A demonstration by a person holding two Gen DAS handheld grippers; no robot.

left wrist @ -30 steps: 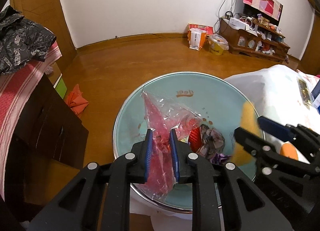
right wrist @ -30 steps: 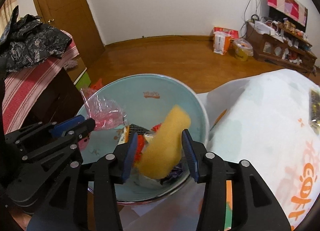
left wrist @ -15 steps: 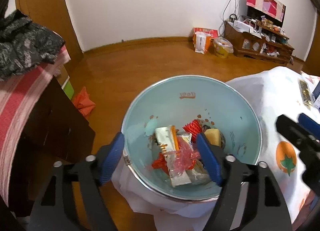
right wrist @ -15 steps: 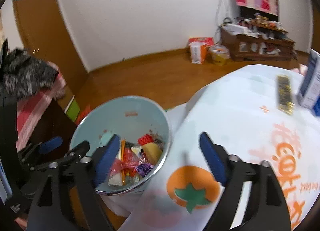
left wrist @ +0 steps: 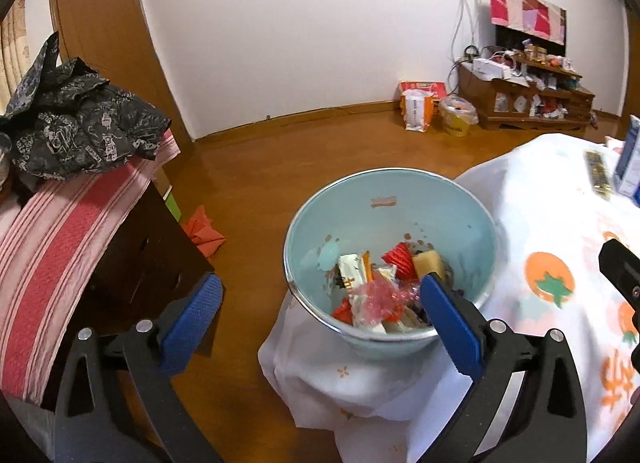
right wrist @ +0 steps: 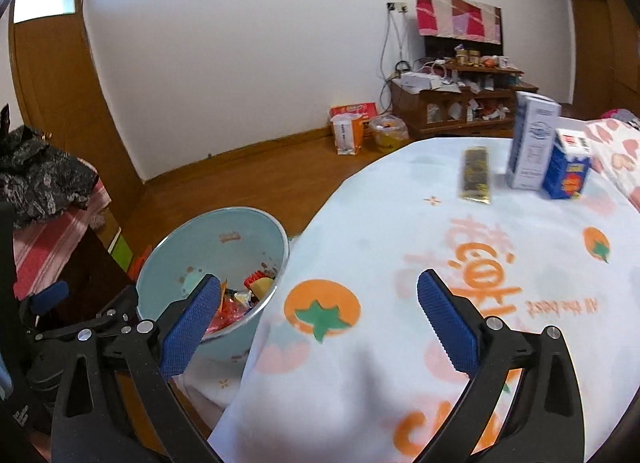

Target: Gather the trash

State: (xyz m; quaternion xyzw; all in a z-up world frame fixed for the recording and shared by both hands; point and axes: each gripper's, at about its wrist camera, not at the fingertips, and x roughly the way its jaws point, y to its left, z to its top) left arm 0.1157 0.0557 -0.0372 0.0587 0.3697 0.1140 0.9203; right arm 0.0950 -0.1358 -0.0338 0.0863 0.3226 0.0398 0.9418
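Trash (left wrist: 380, 287) sits heaped in the bottom of a pale blue bin (left wrist: 400, 199), seen from the left wrist: a white and orange wrapper, a crumpled pink plastic bag (left wrist: 376, 297), a red ridged wrapper and a yellow sponge piece (left wrist: 428, 265). Left gripper (left wrist: 316, 319) hangs above and short of the bin, its jaws having just been opening to full spread, nothing between them; the right-side pad (left wrist: 448, 327) overlaps the bin's near rim in the view, the left-side pad lies over the dark wooden furniture draped with a red-striped cloth (left wrist: 60, 247). Bin stands on a hanging fold of the white tablecloth (left wrist: 560, 223) with orange fruit prints. Right wrist view: right gripper (right wrist: 318, 323) is over the tablecloth, jaws also just opened wide, empty. Bin (right wrist: 192, 255) lies beyond its left pad, trash (right wrist: 248, 295) visible inside, yellow piece uppermost near the rim side. Farther ahead and to the right on the table: a flat gold-and-dark packet (right wrist: 475, 175), a tall white and blue carton (right wrist: 530, 143), a smaller blue carton (right wrist: 568, 171). Left gripper (right wrist: 72, 315) shows at the lower left edge, beside the bin.
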